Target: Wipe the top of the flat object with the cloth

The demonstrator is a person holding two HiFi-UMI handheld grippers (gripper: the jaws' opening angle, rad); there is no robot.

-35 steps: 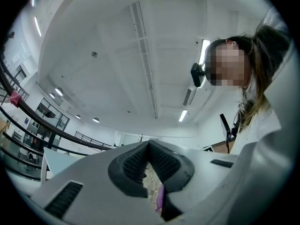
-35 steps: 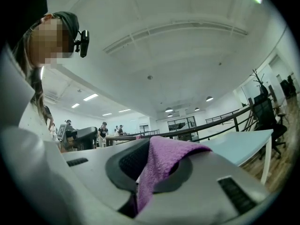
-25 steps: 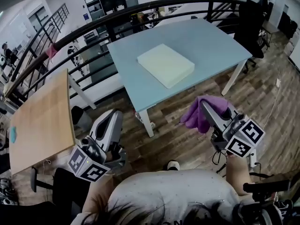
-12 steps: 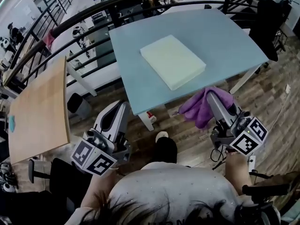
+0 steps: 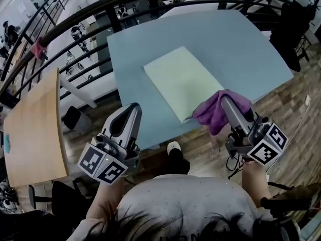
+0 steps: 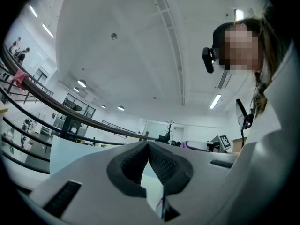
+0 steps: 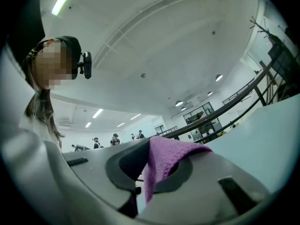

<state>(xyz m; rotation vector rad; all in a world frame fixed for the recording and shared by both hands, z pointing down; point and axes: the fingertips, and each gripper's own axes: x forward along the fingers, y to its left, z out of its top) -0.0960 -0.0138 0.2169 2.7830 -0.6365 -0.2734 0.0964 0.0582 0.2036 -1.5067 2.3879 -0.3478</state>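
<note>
Our right gripper [image 5: 228, 103] is clenched on the cloth [image 5: 212, 113], which hangs over the pad's [image 5: 179, 78] near corner at the desk's [image 5: 246, 44] near edge. Our left gripper [image 5: 131, 110] is clenched on nothing, by the desk's near left corner.

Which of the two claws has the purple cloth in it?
The right claw: its jaws pinch the purple cloth. The left claw is shut with nothing in it.
</note>
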